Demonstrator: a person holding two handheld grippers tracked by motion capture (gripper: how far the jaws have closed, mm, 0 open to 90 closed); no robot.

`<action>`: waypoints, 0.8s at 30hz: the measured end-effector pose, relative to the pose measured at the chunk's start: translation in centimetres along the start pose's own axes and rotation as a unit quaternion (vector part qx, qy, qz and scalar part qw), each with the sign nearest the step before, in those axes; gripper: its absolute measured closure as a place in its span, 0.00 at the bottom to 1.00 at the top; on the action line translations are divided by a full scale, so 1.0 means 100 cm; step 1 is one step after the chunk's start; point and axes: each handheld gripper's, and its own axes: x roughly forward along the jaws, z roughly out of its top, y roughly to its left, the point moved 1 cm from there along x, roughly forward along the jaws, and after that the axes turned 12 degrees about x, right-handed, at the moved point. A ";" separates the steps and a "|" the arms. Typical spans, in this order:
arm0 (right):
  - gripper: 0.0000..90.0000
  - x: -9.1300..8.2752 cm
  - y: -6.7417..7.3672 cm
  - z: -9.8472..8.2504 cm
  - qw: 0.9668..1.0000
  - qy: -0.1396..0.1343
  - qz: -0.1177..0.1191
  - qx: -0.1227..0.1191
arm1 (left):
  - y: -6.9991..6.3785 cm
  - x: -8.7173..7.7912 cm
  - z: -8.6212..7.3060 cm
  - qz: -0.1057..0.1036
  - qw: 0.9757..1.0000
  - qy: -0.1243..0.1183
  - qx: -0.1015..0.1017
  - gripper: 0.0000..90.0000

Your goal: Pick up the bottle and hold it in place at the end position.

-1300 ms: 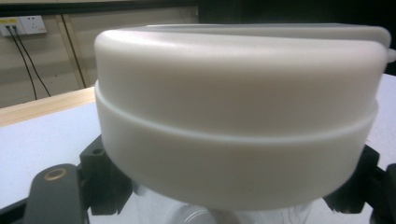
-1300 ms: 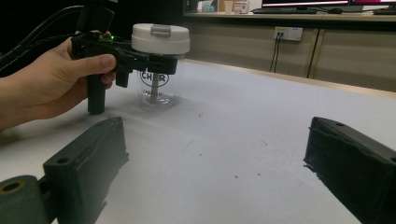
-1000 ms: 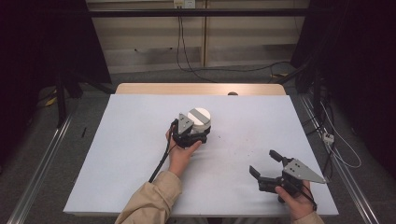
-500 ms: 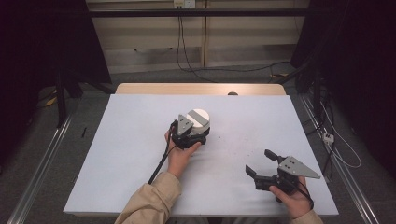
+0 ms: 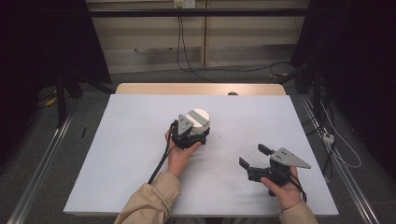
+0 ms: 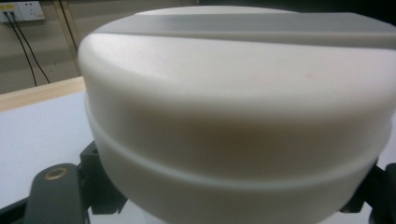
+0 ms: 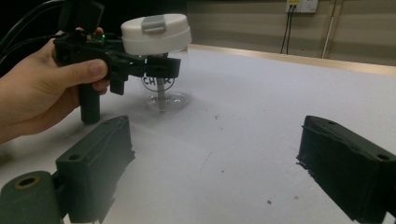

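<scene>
right gripper view: left gripper [image 7: 159,65] fingers clamp the lidded cup [image 7: 159,60]; right gripper [image 7: 215,172], fingers released, should next approach the white lid [image 7: 156,30].

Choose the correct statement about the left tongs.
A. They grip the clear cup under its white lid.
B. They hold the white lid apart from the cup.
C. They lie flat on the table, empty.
A: the left tongs clamp the clear cup just below its white lid.

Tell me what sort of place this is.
Probably a lab or recording booth rather than a home. A bare white table stands between black curtains, loose cables hang from wall sockets, and a person works with two handheld grippers on a lidded clear cup.
</scene>
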 end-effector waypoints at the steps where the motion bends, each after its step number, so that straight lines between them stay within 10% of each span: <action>1: 0.11 0.001 -0.001 0.003 1.000 0.000 -0.004 0.004 | 0.000 0.000 0.000 0.000 1.000 0.000 -0.002 0.21; 24: 0.12 0.029 0.019 0.021 1.000 0.011 -0.007 -0.022 | 0.000 0.000 0.000 -0.002 1.000 0.001 -0.001 0.21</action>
